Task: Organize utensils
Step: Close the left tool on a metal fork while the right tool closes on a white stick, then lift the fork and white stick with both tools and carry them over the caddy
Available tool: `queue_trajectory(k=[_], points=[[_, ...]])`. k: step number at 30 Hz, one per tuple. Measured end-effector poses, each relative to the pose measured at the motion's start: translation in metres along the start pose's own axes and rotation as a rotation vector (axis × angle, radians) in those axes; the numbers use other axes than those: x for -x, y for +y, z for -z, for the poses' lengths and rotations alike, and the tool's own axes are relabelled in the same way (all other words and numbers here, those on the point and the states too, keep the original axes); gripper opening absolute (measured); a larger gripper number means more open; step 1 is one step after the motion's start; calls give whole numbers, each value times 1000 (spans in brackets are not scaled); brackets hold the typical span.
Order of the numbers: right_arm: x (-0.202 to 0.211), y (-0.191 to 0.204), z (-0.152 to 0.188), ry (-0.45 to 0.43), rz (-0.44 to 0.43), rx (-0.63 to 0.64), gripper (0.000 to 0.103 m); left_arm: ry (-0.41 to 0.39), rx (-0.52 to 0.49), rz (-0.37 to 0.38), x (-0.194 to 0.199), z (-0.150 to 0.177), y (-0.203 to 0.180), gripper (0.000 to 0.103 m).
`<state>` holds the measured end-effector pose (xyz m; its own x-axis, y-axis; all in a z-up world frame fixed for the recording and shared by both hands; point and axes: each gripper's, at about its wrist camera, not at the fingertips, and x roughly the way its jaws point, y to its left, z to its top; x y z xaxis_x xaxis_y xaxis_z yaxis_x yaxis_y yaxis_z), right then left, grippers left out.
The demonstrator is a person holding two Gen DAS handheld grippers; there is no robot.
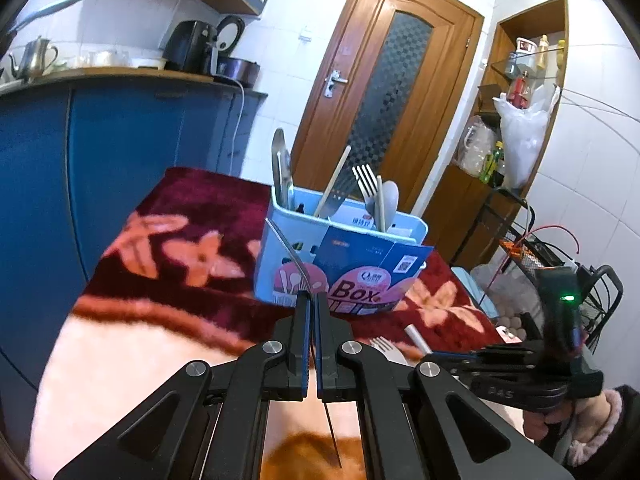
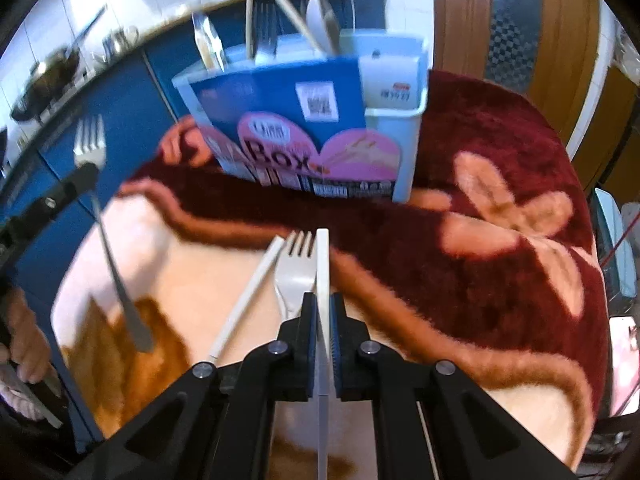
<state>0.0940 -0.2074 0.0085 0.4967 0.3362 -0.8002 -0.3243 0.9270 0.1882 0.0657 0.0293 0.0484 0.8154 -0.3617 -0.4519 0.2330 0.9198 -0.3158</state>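
Note:
A light blue utensil box [image 1: 296,240] [image 2: 404,152] stands on the blanket, holding several forks, spoons and chopsticks upright. My left gripper [image 1: 312,300] [image 2: 87,172] is shut on a metal fork [image 1: 289,252] [image 2: 90,138], tines up and handle hanging below. My right gripper [image 2: 323,300] [image 1: 436,358] is shut on a white chopstick [image 2: 322,256] [image 1: 416,338] just above the blanket. Beside it on the blanket lie a white plastic fork [image 2: 296,268] [image 1: 386,348] and a second white chopstick [image 2: 248,296].
A dark red and cream flowered blanket [image 1: 192,248] covers the table. Blue cabinets [image 1: 132,148] with a worktop stand to the left, a wooden door [image 1: 384,92] behind the box, and shelves and a wire rack [image 1: 532,248] to the right.

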Motion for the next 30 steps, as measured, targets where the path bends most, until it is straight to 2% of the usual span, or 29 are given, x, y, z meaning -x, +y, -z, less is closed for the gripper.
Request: queue_trajectory(k=[7,14,24,30], points=[[42,3,12,-233,-13,-22,8,-64,-42,-25,7,-20,-7,1],[60,0,8,-383,-7,-64,8,-154,-105,-63,13,-52,-17,1],[67,-3,13,-458,-23,-81,8,-276,-140,-133,13,-104,-24,1],[71,-4,14,-488,-19,-88,8,-345,-140,-163,9,-124,-23,1]])
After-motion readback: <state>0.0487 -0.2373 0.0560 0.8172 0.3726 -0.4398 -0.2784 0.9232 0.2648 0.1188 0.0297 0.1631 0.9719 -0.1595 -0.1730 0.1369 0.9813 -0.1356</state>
